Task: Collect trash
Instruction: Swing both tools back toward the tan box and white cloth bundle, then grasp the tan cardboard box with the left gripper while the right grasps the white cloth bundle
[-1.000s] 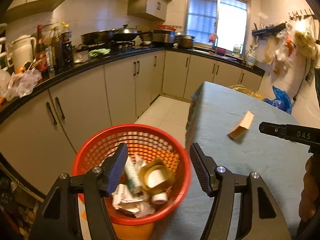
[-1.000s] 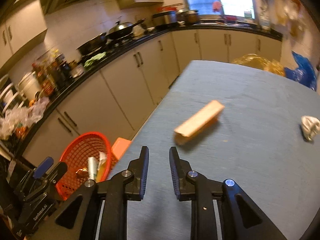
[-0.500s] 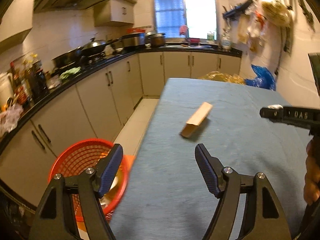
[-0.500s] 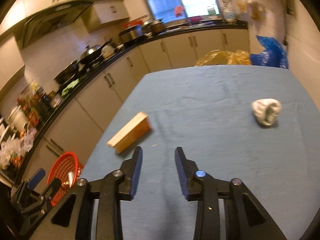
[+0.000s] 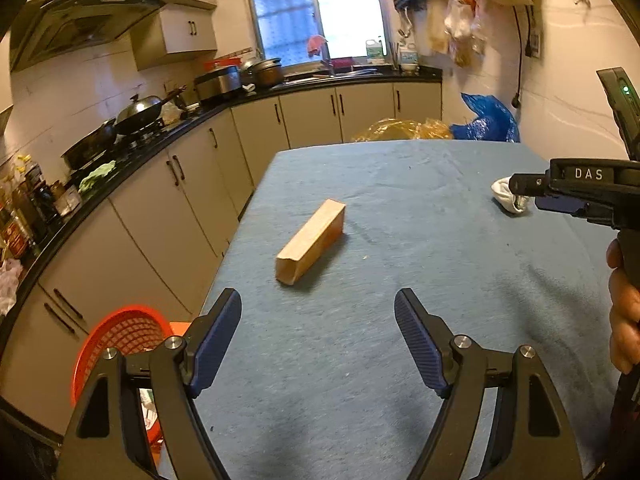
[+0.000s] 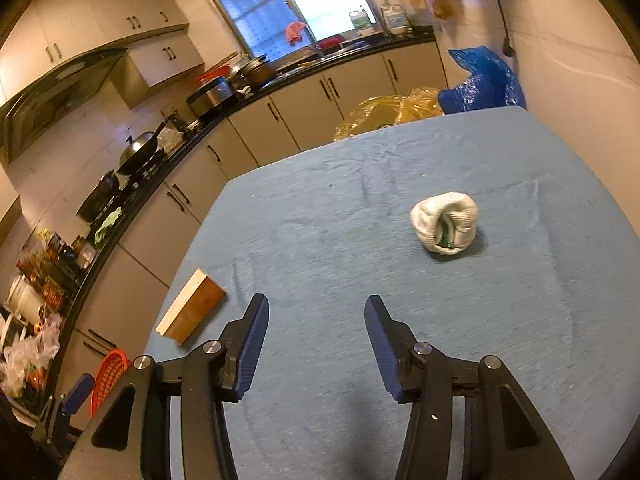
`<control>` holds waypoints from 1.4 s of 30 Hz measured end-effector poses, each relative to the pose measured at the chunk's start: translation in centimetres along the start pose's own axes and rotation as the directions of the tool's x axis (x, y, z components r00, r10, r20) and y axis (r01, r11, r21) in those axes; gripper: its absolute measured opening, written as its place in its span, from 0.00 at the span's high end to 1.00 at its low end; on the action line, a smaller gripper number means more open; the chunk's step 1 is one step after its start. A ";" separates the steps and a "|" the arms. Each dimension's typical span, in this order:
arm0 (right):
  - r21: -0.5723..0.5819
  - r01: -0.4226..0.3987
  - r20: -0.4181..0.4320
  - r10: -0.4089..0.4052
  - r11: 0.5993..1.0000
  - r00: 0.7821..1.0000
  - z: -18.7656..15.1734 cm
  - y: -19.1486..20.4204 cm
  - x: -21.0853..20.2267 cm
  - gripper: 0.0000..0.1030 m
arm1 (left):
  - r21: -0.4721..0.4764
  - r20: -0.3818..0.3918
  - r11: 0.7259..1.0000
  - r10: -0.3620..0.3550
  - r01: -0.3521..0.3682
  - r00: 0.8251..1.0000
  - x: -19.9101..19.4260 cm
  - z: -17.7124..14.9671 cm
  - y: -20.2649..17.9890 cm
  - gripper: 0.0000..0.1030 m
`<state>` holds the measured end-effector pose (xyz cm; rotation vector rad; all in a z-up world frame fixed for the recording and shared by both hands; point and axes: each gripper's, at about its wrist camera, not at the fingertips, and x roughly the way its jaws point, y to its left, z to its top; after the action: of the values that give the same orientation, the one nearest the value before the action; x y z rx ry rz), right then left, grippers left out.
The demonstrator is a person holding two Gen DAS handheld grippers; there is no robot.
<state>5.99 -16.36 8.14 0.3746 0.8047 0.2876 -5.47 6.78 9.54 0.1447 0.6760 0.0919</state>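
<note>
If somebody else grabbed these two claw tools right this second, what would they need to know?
Left gripper: open, nothing between the jaws, which have just been widening; it faces the tan box.
Right gripper: open and empty, jaws have just been widening too; it faces the white crumpled wad.
Both pieces lie apart on the blue tablecloth, untouched.
The red basket sits on the floor off the table's left edge; something pale shows inside it.
Left to do: pick up the box and the wad and drop them in the basket.
</note>
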 end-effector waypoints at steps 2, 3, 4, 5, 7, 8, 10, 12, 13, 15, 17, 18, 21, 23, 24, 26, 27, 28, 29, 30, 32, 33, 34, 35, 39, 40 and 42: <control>0.015 0.002 -0.005 -0.002 1.000 1.000 0.2 -0.5 0.2 0.46 | 0.003 -0.005 1.000 -0.008 0.008 1.000 0.3 0.4 -0.2 0.24; 0.021 0.000 -0.009 0.000 1.000 1.000 0.3 -0.7 0.4 0.46 | 0.003 -0.006 1.000 -0.009 0.009 1.000 0.5 0.6 -0.2 0.24; 0.027 -0.001 -0.013 0.001 1.000 1.000 0.4 -0.9 0.5 0.46 | 0.005 -0.009 1.000 -0.014 0.014 1.000 0.7 0.8 -0.1 0.24; 0.030 -0.002 -0.015 0.002 1.000 1.000 0.4 -1.0 0.6 0.46 | 0.007 -0.015 1.000 -0.023 0.023 1.000 0.9 1.1 0.0 0.24; 0.044 -0.004 -0.016 0.005 0.999 1.000 0.5 -1.7 0.7 0.45 | 0.014 -0.026 0.999 -0.038 0.038 0.999 1.4 1.5 0.1 0.23; 0.049 -0.004 -0.015 0.004 0.999 1.000 0.5 -1.8 0.6 0.45 | 0.021 -0.036 0.999 -0.045 0.046 0.998 1.9 1.9 0.4 0.22; 0.068 0.000 -0.009 0.001 0.998 1.000 0.7 -2.6 0.7 0.43 | 0.034 -0.053 0.998 -0.047 0.049 0.998 2.6 2.5 0.7 0.20; 0.091 0.001 -0.007 -0.001 0.996 1.000 0.8 -3.4 0.8 0.43 | 0.043 -0.067 0.998 -0.040 0.043 0.997 3.5 3.1 1.4 0.20; 0.101 0.001 -0.009 0.000 0.995 1.000 0.9 -3.7 0.9 0.43 | 0.044 -0.080 0.998 -0.037 0.041 0.996 4.2 3.6 1.8 0.20; 0.121 -0.001 -0.015 0.003 0.993 1.000 0.8 -4.2 1.1 0.43 | 0.042 -0.104 0.998 -0.035 0.040 0.994 5.5 4.3 2.5 0.20; 0.129 -0.001 -0.025 0.004 0.992 1.000 0.8 -4.6 1.4 0.43 | 0.041 -0.152 0.996 -0.068 0.075 0.986 7.5 4.9 2.9 0.19; 0.136 -0.003 -0.028 0.007 0.991 1.000 0.8 -4.8 1.4 0.43 | 0.042 -0.172 0.996 -0.071 0.079 0.983 8.3 5.1 2.9 0.19; 0.153 -0.004 -0.020 0.007 0.988 1.000 1.0 -5.4 1.2 0.43 | 0.067 -0.215 0.993 -0.081 0.098 0.973 11.1 5.2 2.2 0.19; 0.172 0.002 -0.008 0.000 0.985 1.000 1.2 -6.1 0.9 0.43 | 0.071 -0.239 0.994 -0.066 0.085 0.969 12.8 5.3 1.9 0.19; 0.188 0.005 -0.003 -0.005 0.982 1.000 1.3 -6.8 0.7 0.43 | 0.066 -0.254 0.994 -0.066 0.085 0.965 13.8 5.3 1.8 0.19; 0.225 0.012 0.003 -0.013 0.974 1.000 1.5 -7.9 0.5 0.43 | 0.066 -0.261 0.995 -0.052 0.072 0.964 15.1 5.5 1.6 0.23; 0.241 0.015 0.005 -0.017 0.970 1.000 1.6 -8.4 0.5 0.43 | 0.071 -0.272 0.996 -0.035 0.057 0.962 15.8 5.5 1.5 0.36; 0.256 0.018 0.005 -0.020 0.966 1.000 1.6 -8.8 0.5 0.43 | 0.065 -0.288 0.997 -0.028 0.049 0.957 16.6 5.6 1.5 0.57; 0.264 0.020 0.007 -0.023 0.964 1.000 1.7 -9.1 0.5 0.43 | 0.043 -0.305 0.998 -0.040 0.055 0.952 17.2 5.6 1.6 0.66; 0.275 0.027 0.011 -0.031 0.961 0.999 1.7 -9.4 0.4 0.43 | 0.013 -0.321 0.998 -0.059 0.067 0.945 17.9 5.7 1.7 0.77; 0.287 0.040 0.020 -0.047 0.957 0.999 1.8 -9.9 0.2 0.43 | -0.028 -0.330 0.998 -0.065 0.059 0.942 18.4 5.6 2.0 0.79; 0.292 0.047 0.025 -0.056 0.955 0.998 1.9 -10.0 0.1 0.43 | -0.045 -0.319 0.997 -0.067 0.055 0.945 18.2 5.6 2.1 0.79; 0.297 0.053 0.029 -0.065 0.954 0.997 2.0 -10.2 0.1 0.43 | -0.069 -0.305 0.996 -0.081 0.062 0.949 17.9 5.6 2.2 0.79; 0.299 0.058 0.030 -0.071 0.952 0.997 2.0 -10.2 0.1 0.43 | -0.102 -0.284 0.992 -0.099 0.073 0.954 17.1 5.5 2.3 0.79; 0.313 0.084 0.015 -0.093 0.946 0.996 2.3 -9.9 0.2 0.43 | -0.157 -0.180 0.981 -0.137 0.109 0.974 13.8 5.4 1.7 0.79; 0.311 0.085 0.008 -0.092 0.947 0.996 2.4 -9.7 0.3 0.43 | -0.173 -0.145 0.978 -0.147 0.121 0.979 12.8 5.3 1.5 0.79; 0.287 0.096 -0.009 -0.098 0.953 0.995 3.1 -9.2 0.6 0.43 | -0.199 -0.095 0.967 -0.178 0.157 0.979 11.4 5.0 0.8 0.79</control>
<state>9.63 -25.05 5.77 0.6068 0.8589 0.0761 6.49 8.59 6.54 -0.1035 0.7850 0.0017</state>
